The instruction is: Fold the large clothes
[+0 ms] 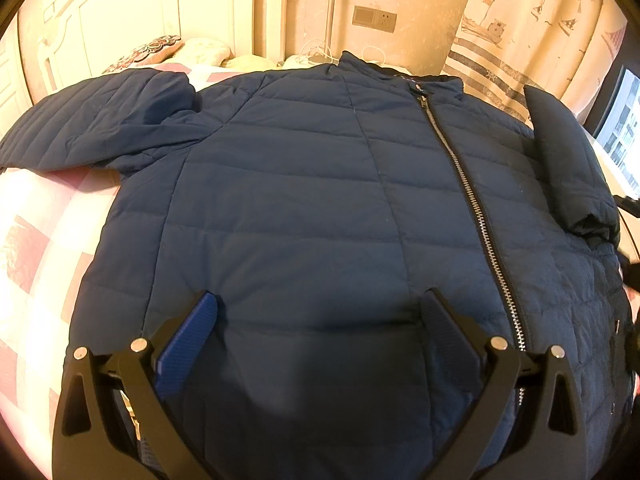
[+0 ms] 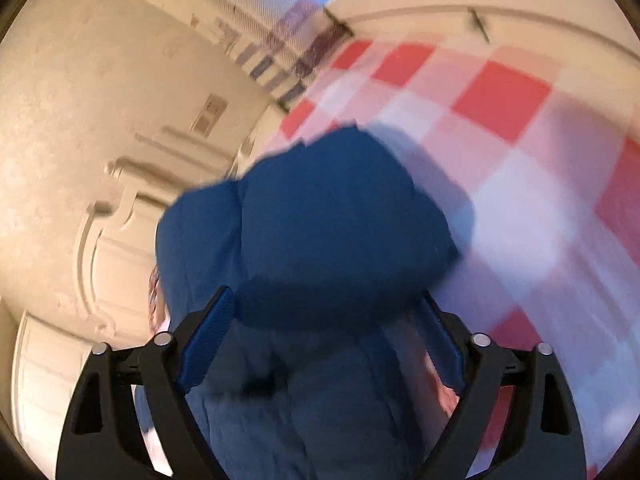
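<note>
A navy quilted jacket (image 1: 304,184) lies face up on the bed with its zipper (image 1: 468,192) done up. One sleeve (image 1: 100,120) stretches out to the left, and the other sleeve (image 1: 568,160) lies folded in over the right side. My left gripper (image 1: 320,294) hovers open over the hem, with nothing pinched. In the blurred right wrist view, a puffy blue part of the jacket (image 2: 332,216) bulges between the fingers of my right gripper (image 2: 326,294). The jaws stand apart, and a gap shows beside the right pad (image 2: 444,344).
The jacket rests on a pink and white checked bedspread (image 1: 28,240) (image 2: 500,96). Pillows (image 1: 160,50) lie at the cream headboard (image 1: 132,8). A patterned curtain (image 1: 520,40) and a window (image 1: 624,120) are at the right. There is a wall socket (image 1: 374,18) behind.
</note>
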### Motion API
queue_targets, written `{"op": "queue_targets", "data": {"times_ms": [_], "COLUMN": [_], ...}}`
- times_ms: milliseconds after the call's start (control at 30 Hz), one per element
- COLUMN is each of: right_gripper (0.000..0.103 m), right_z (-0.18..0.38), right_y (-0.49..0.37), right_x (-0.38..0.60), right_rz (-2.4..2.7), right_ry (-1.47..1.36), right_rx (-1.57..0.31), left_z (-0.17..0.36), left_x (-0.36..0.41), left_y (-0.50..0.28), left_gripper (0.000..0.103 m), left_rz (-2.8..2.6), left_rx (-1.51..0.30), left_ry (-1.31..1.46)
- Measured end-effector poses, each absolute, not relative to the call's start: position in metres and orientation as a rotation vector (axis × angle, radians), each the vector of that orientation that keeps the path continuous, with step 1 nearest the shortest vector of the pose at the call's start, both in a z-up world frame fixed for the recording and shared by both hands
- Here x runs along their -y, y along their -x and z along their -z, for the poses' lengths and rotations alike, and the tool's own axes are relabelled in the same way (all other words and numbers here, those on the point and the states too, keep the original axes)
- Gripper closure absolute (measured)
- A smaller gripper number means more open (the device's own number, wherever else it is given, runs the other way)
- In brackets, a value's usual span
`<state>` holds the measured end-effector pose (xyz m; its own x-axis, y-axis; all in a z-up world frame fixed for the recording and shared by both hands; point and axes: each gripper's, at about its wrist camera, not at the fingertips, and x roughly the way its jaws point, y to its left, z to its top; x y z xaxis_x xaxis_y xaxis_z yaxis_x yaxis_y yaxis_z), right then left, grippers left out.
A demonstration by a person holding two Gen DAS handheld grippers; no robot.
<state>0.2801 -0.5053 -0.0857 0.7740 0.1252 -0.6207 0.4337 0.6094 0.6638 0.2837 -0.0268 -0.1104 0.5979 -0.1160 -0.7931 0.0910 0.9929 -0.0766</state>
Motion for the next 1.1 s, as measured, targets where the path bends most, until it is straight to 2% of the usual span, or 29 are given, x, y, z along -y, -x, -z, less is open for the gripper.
{"op": "queue_targets", "data": {"times_ms": [33,67,167,267,333,400,433,533,700,833,1000,1100], "right_gripper": [0.06,0.067,0.072,0.071,0.07,0.043,0.016,0.014,0.014,0.014,0.014,0.014], "right_z": [0.076,0.06,0.019,-0.023,-0.037,-0.042,-0.042,-0.045,-0.036,0.007,0.077,0.085], "right_y": [-0.278,-0.281,-0.295,-0.314,-0.332,-0.348,-0.353,-0.346,-0.32,-0.325,-0.343,-0.349], "right_x": [0.498,0.486,0.435,0.357,0.296,0.243,0.226,0.198,0.242,0.312,0.383,0.389], "right_rz": [0.217,0.216,0.14,-0.043,-0.248,-0.429,-0.483,-0.543,-0.37,-0.039,0.15,0.15], "right_ry": [-0.857,-0.771,-0.56,-0.335,-0.216,-0.133,-0.11,-0.054,-0.055,-0.054,-0.203,-0.224], "right_rx": [-0.642,-0.581,-0.49,-0.43,-0.467,-0.53,-0.546,-0.518,-0.481,-0.601,-0.817,-0.842], "left_z": [0.11,0.11,0.11,0.11,0.109,0.108,0.108,0.107,0.107,0.107,0.107,0.1], "left_x": [0.027,0.026,0.025,0.023,0.02,0.017,0.016,0.013,0.012,0.013,0.012,0.001], "left_y": [-0.284,-0.283,-0.284,-0.284,-0.283,-0.282,-0.282,-0.28,-0.281,-0.279,-0.279,-0.288], "left_gripper": [0.002,0.002,0.002,0.002,0.002,0.002,0.002,0.002,0.002,0.002,0.002,0.002], "left_rz": [0.121,0.122,0.122,0.126,0.128,0.132,0.134,0.136,0.137,0.136,0.141,0.177], "left_rx": [-0.922,-0.921,-0.919,-0.913,-0.905,-0.901,-0.897,-0.889,-0.887,-0.885,-0.897,-0.934], "left_ry": [0.031,0.032,0.037,0.054,0.076,0.091,0.101,0.116,0.119,0.121,0.128,0.218]}}
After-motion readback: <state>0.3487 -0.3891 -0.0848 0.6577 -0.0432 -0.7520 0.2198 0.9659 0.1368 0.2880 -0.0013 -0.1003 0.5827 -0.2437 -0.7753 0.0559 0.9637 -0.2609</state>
